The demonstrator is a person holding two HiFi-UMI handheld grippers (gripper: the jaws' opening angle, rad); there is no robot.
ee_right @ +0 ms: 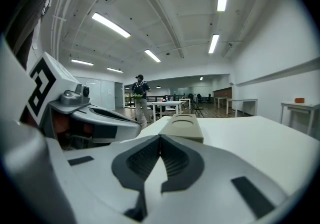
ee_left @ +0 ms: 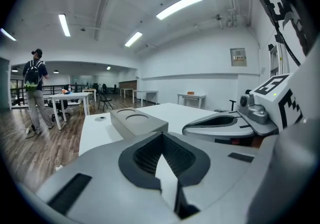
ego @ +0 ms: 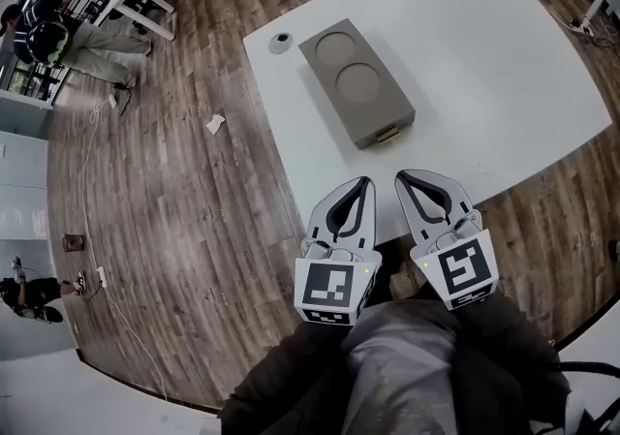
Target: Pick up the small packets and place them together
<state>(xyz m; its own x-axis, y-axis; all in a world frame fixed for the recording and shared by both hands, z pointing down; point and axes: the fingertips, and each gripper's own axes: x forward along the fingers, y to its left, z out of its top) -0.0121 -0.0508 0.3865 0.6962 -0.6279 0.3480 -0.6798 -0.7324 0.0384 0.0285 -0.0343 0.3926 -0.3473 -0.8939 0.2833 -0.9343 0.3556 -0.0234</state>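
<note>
No small packets show in any view. My left gripper (ego: 366, 181) and right gripper (ego: 402, 174) hang side by side over the near edge of the white table (ego: 484, 55). Both are shut with their tips touching and nothing between them. In the left gripper view the left gripper (ee_left: 161, 133) points across the table, with the right gripper's body beside it. The right gripper view shows the right gripper (ee_right: 160, 136) aimed the same way.
A grey-brown block with two round recesses (ego: 356, 80) lies on the table ahead of both grippers. A small round cap (ego: 280, 43) sits near the table's far left edge. A white scrap (ego: 215, 123) lies on the wooden floor. A person with a backpack (ee_left: 35, 91) stands by distant tables.
</note>
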